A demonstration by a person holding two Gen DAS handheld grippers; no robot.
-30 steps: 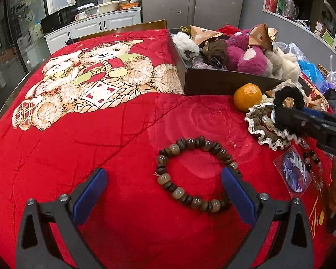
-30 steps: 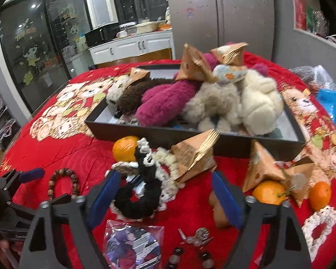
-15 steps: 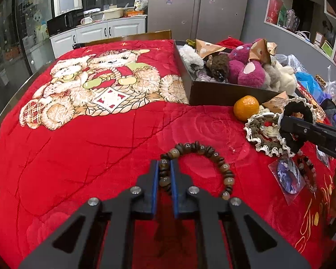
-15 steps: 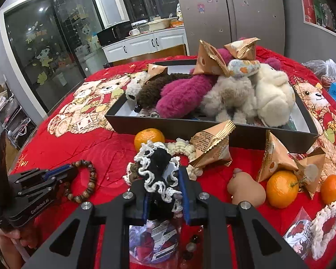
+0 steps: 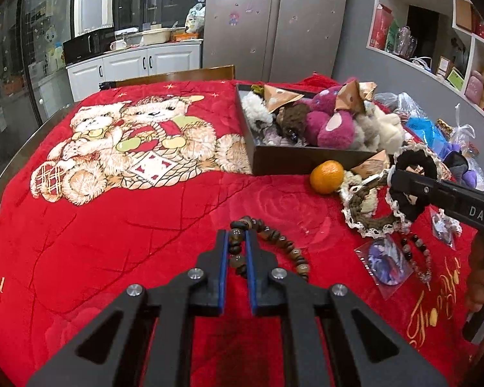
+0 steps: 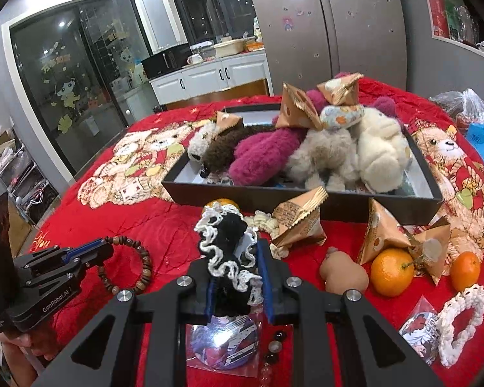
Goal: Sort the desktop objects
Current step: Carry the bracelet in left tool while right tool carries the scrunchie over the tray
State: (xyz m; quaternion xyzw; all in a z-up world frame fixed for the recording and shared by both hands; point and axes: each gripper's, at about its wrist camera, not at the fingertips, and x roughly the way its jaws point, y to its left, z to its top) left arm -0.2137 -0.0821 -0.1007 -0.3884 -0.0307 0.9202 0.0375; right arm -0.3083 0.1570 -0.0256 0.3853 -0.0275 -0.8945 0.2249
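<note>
My left gripper [image 5: 236, 237] is shut on a brown wooden bead bracelet [image 5: 276, 242], whose loop trails off to the right over the red blanket. From the right wrist view, the left gripper [image 6: 105, 245] pinches the bracelet [image 6: 142, 266] at its top. My right gripper [image 6: 235, 253] is shut on a black scrunchie with white lace trim [image 6: 224, 233]. In the left wrist view, that scrunchie [image 5: 413, 161] sits at the tip of the right gripper [image 5: 393, 177]. Behind stands a black tray [image 6: 242, 195] piled with plush toys [image 6: 264, 158].
Around the tray [image 5: 306, 161] lie oranges [image 6: 391, 272], gold triangular packets [image 6: 301, 222], a brown lace scrunchie [image 5: 366, 216], a white scrunchie [image 6: 463, 325], badges in plastic sleeves [image 6: 224, 343], dark beads and a brown gourd-shaped thing [image 6: 342, 274]. Plastic bags [image 6: 474, 113] sit far right.
Both grippers went from wide open to shut, the left on the bead bracelet and the right on the black scrunchie. Both have since risen slightly with their objects.
</note>
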